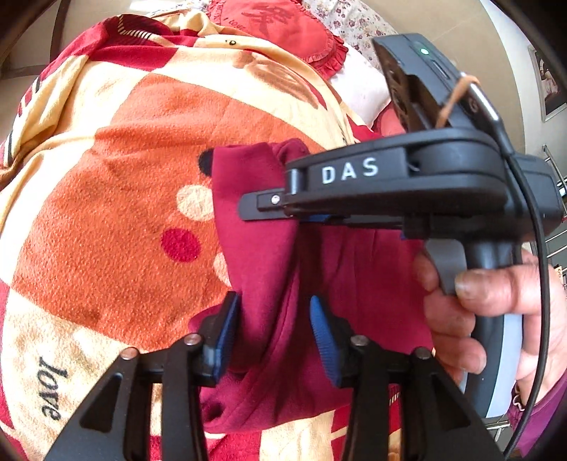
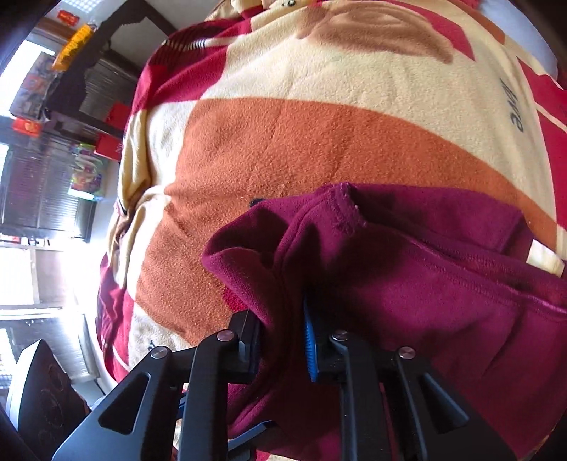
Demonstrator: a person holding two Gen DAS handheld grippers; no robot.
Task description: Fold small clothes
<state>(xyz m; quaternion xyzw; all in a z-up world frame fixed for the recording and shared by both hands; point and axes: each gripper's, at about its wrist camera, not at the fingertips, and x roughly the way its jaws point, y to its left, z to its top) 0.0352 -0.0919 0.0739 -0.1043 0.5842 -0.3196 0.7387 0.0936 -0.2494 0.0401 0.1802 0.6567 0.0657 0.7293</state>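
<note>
A small dark red fleece garment hangs bunched above the patterned blanket. My left gripper is shut on a fold of it between its blue pads. My right gripper, marked DAS, crosses the left wrist view from the right and pinches the garment's upper edge. In the right wrist view the garment fills the lower right, and my right gripper is shut on a thick fold of it.
The orange, cream and red blanket covers the bed. A red cushion and a floral pillow lie at the far end. Dark shelves and a window stand to the left of the bed.
</note>
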